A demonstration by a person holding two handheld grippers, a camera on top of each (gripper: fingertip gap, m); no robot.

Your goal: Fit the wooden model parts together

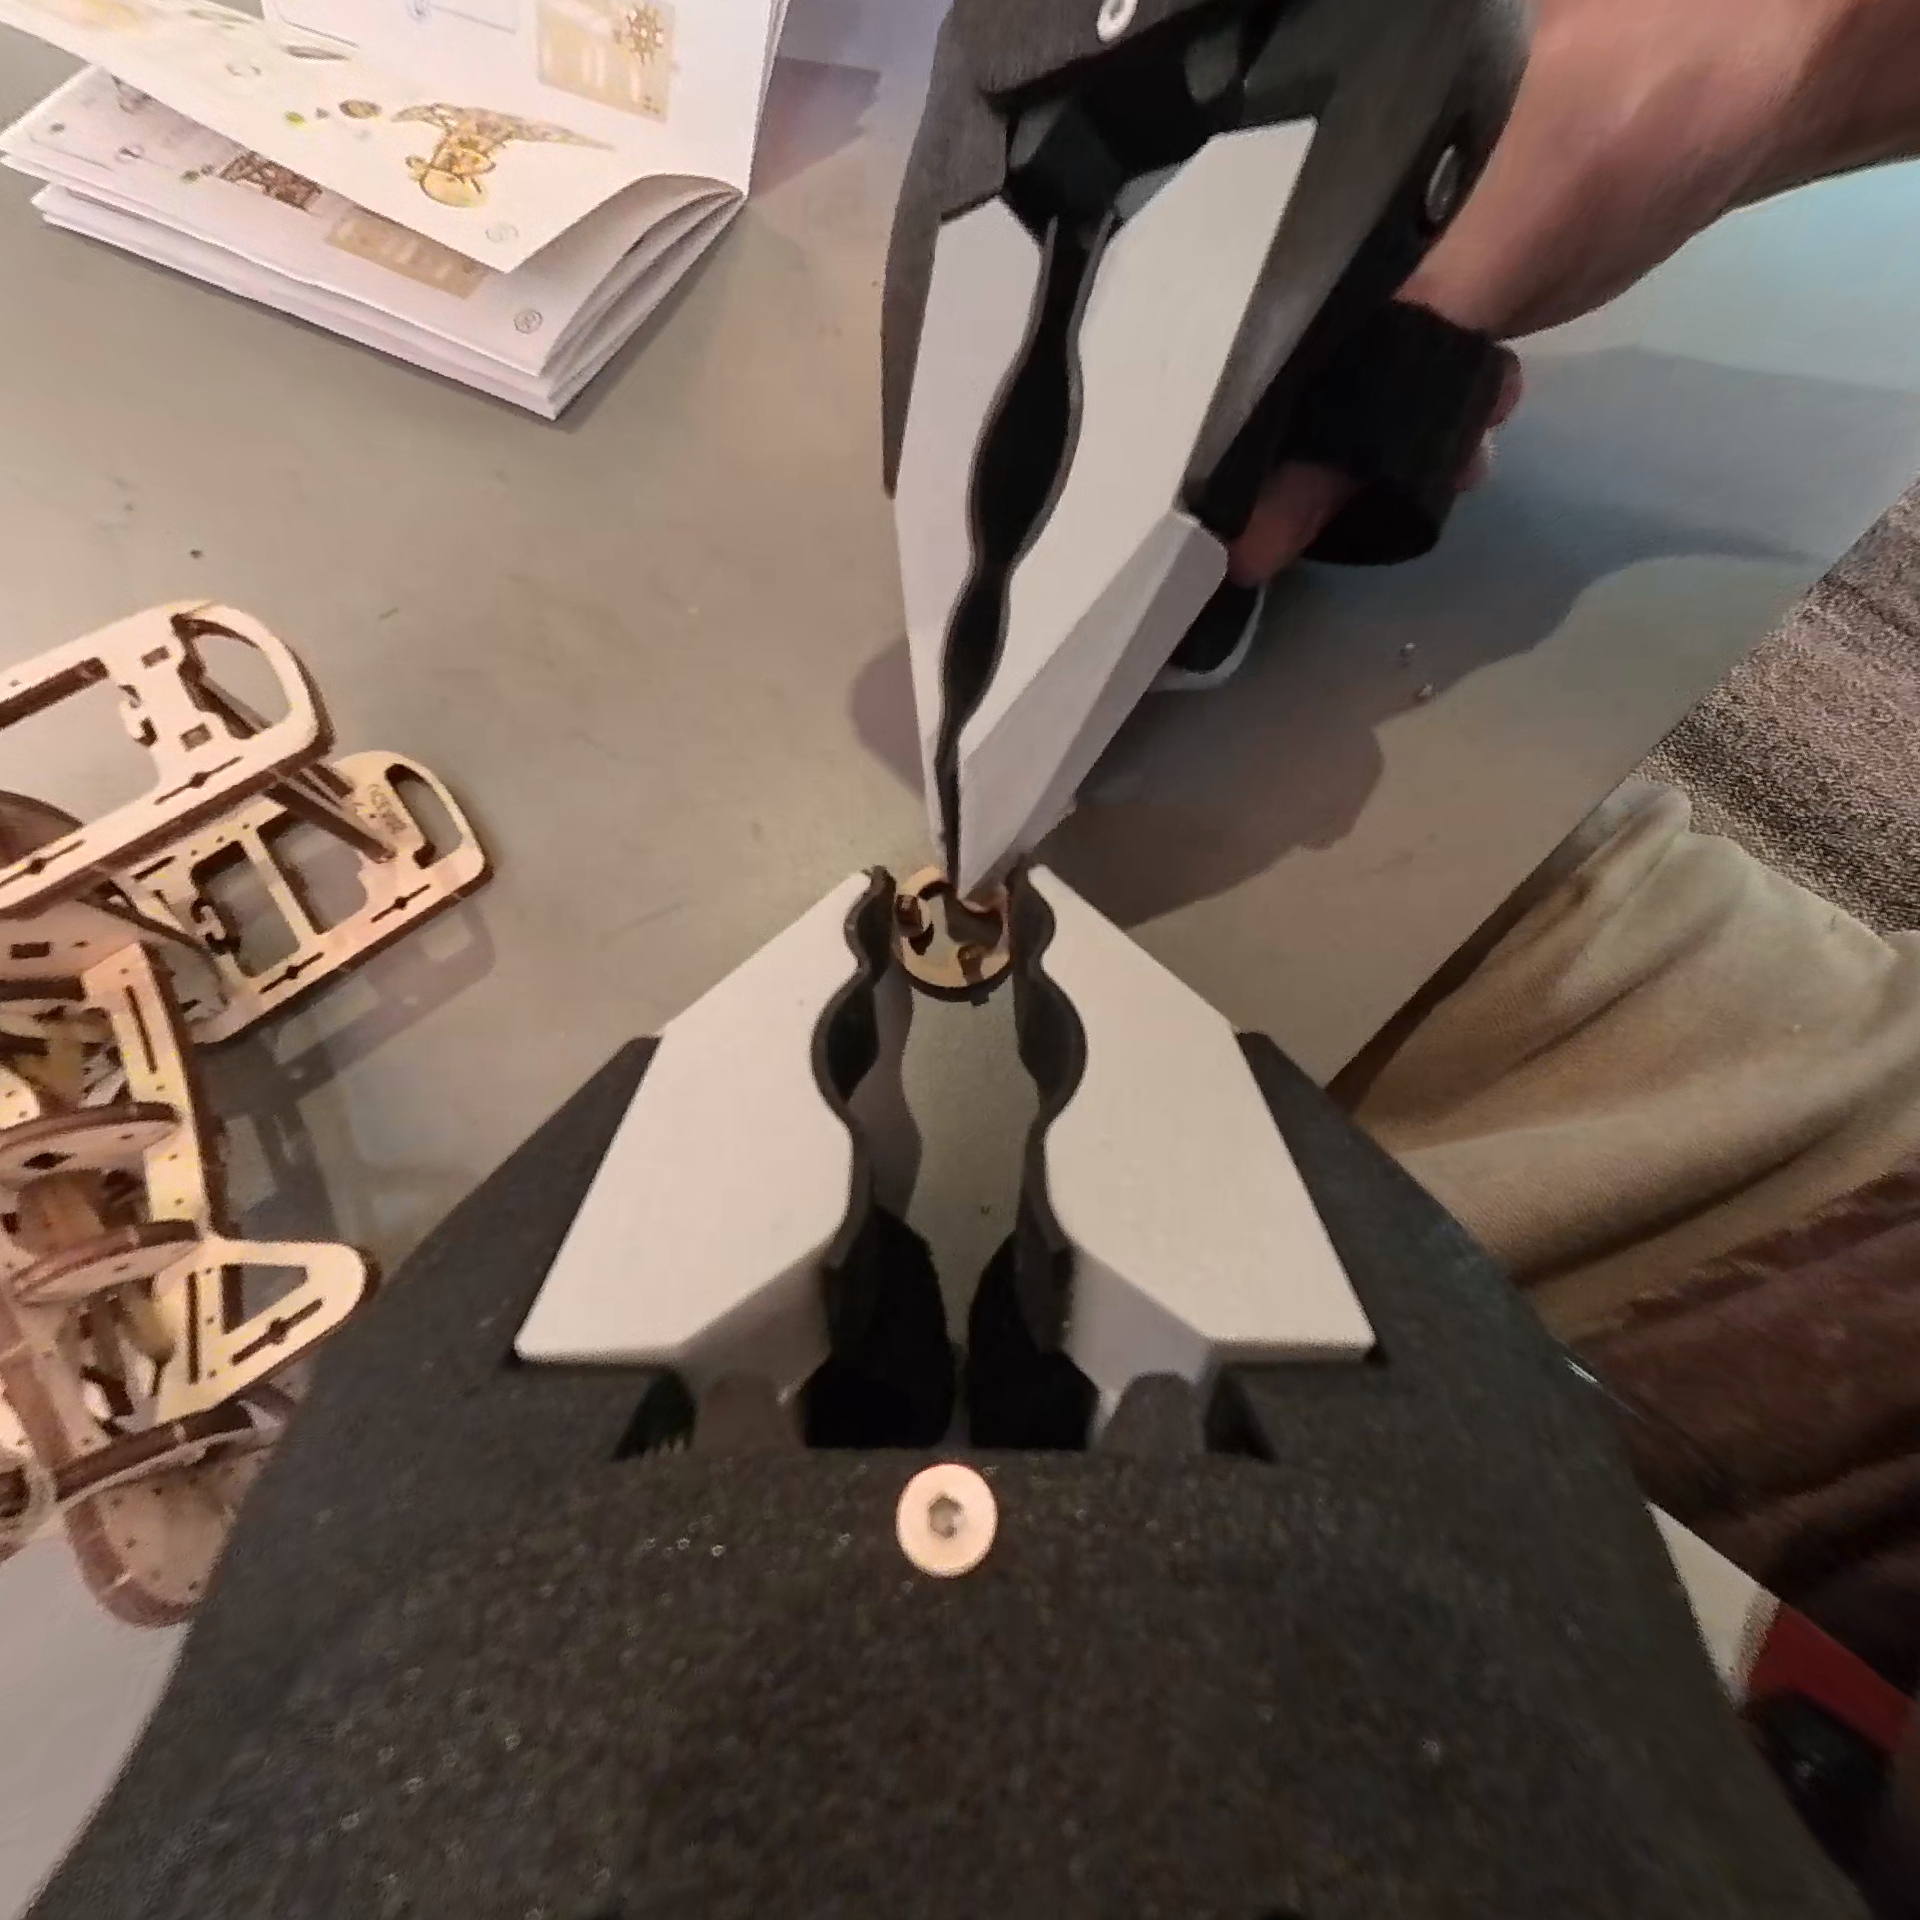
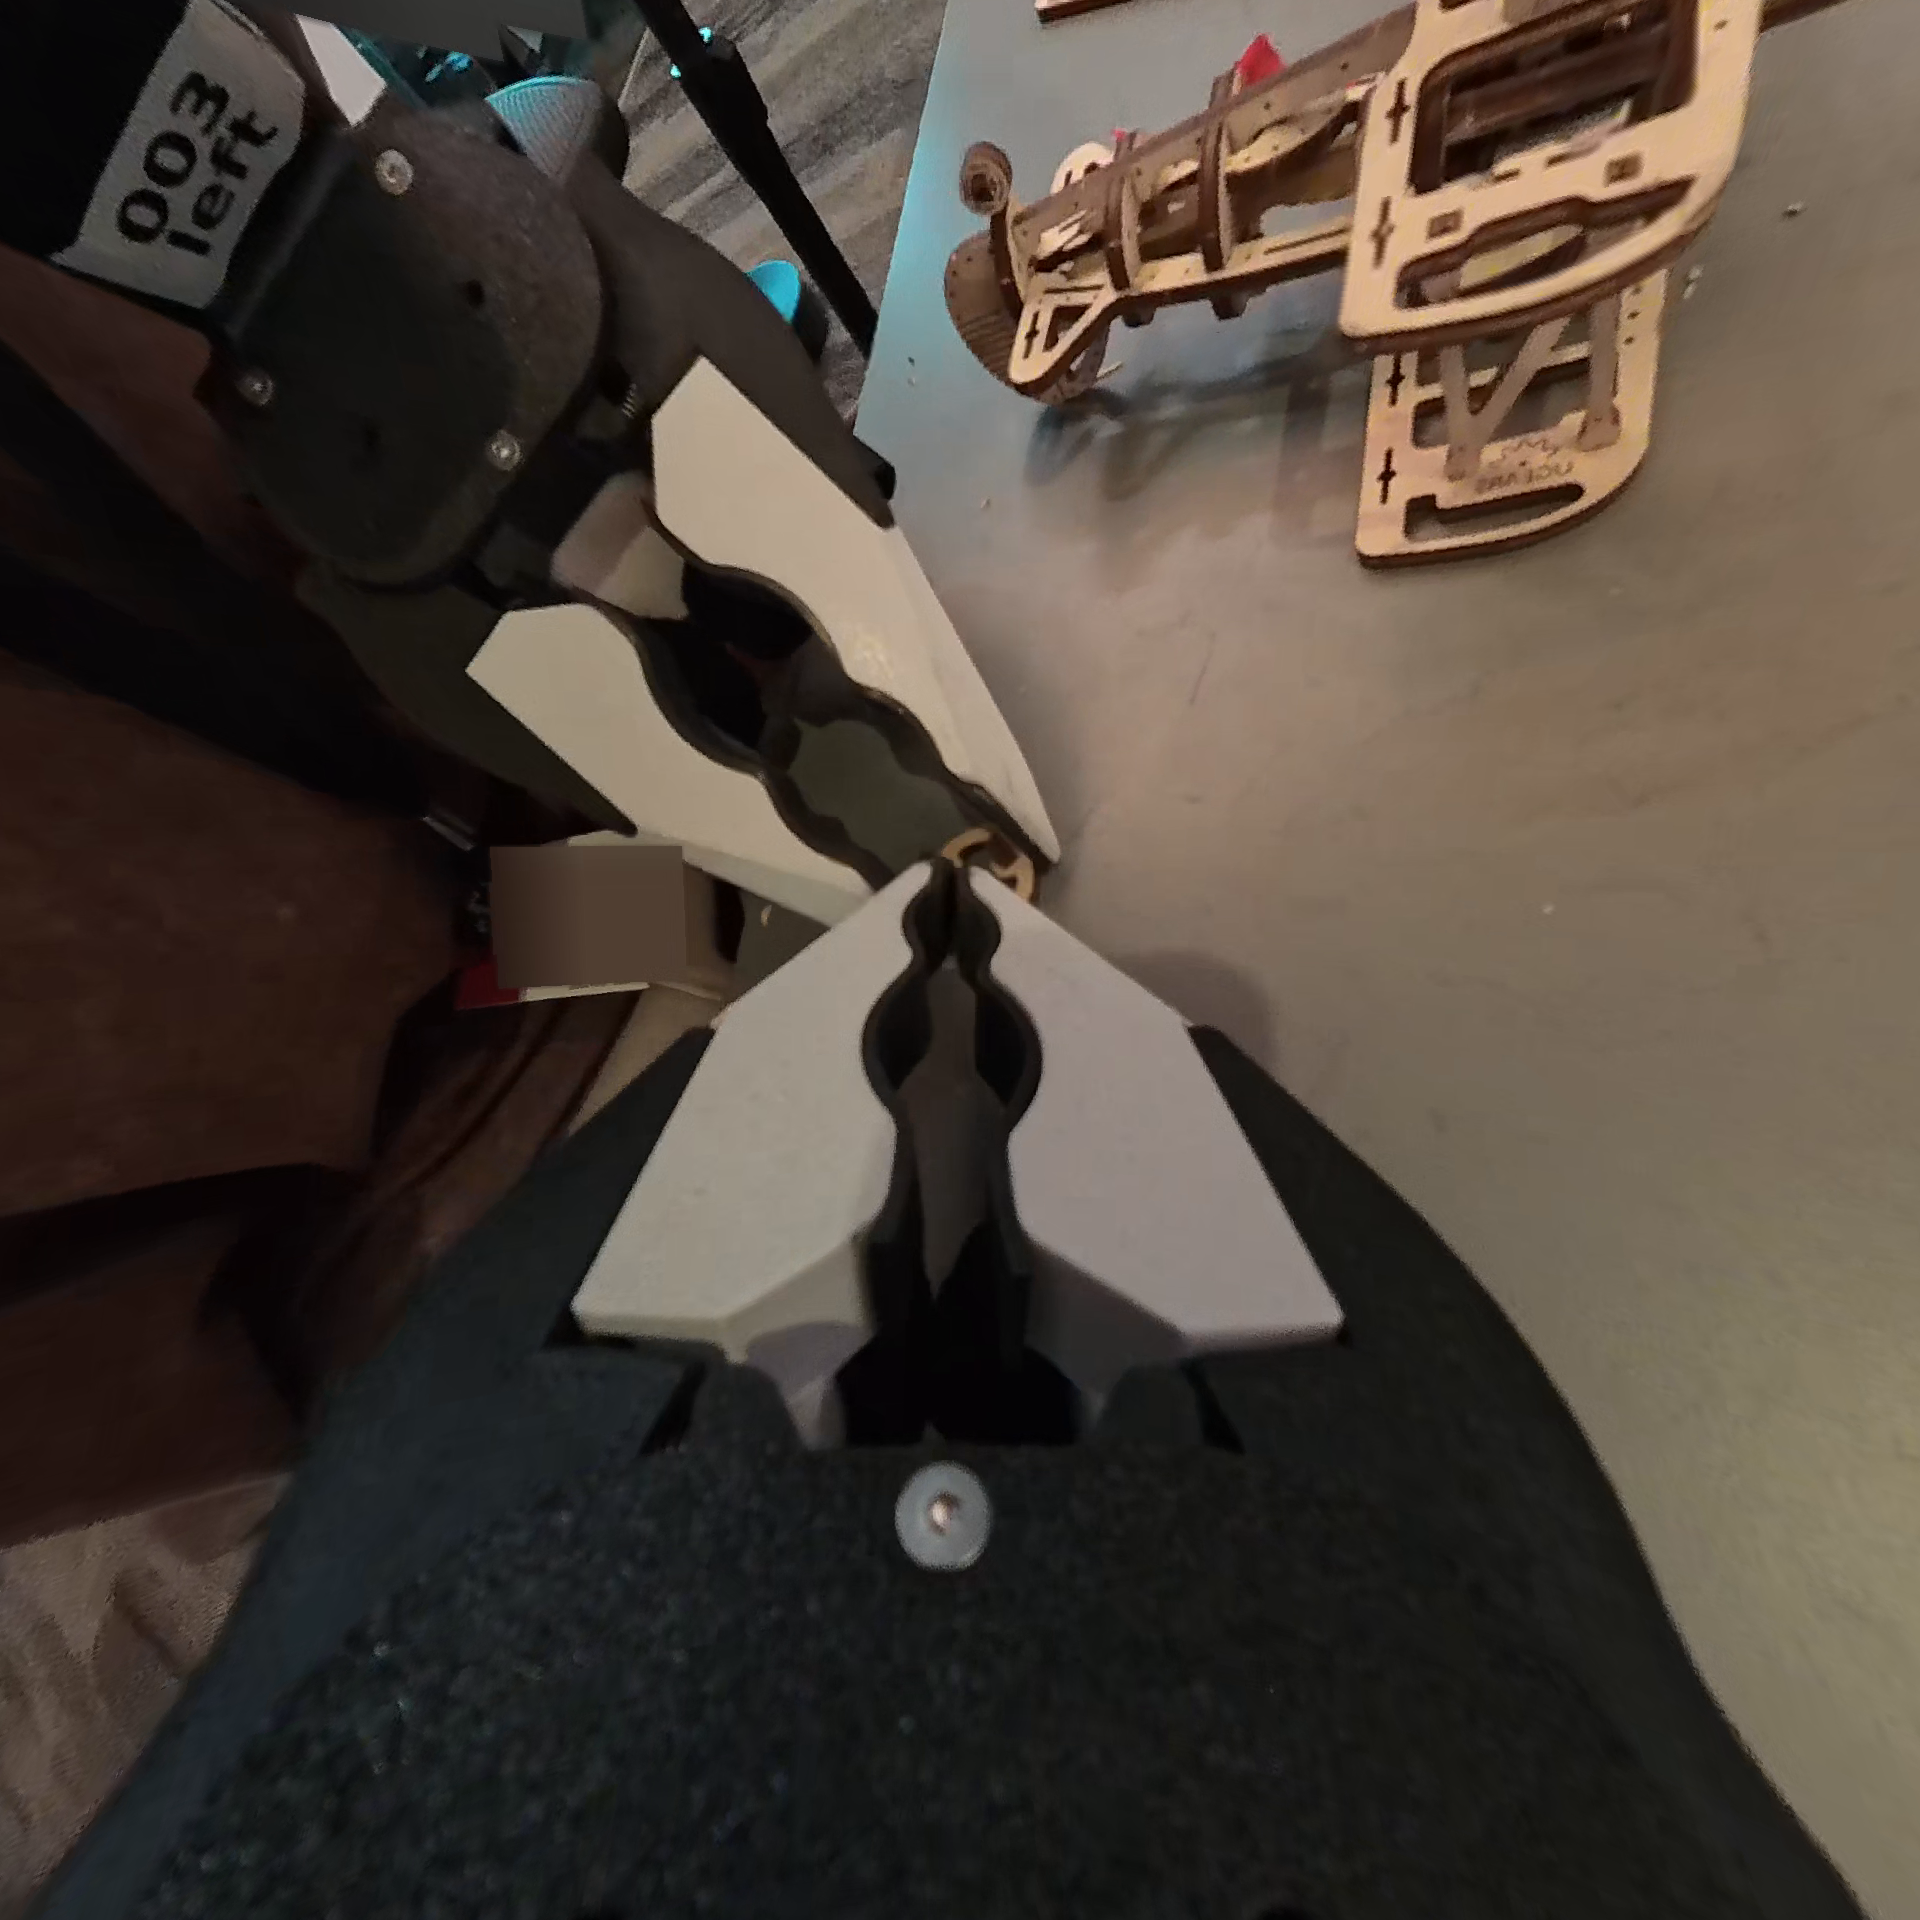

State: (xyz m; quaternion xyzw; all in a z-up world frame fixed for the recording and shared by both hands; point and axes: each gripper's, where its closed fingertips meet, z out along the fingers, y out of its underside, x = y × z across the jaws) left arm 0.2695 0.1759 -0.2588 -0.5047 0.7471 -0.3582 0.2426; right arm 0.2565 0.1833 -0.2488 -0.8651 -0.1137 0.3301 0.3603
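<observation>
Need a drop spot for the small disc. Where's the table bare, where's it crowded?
Bare: table between booklets, wooden model and right gripper; also the stretch below the model. Crowded: where left gripper, holding the wooden disc, meets the right one.

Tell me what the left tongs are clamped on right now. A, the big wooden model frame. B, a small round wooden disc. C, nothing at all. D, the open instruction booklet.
B: in the left wrist view the left tongs grip a small round wooden disc between their tips, while the right tongs, nearly shut, come down onto it from above.
</observation>
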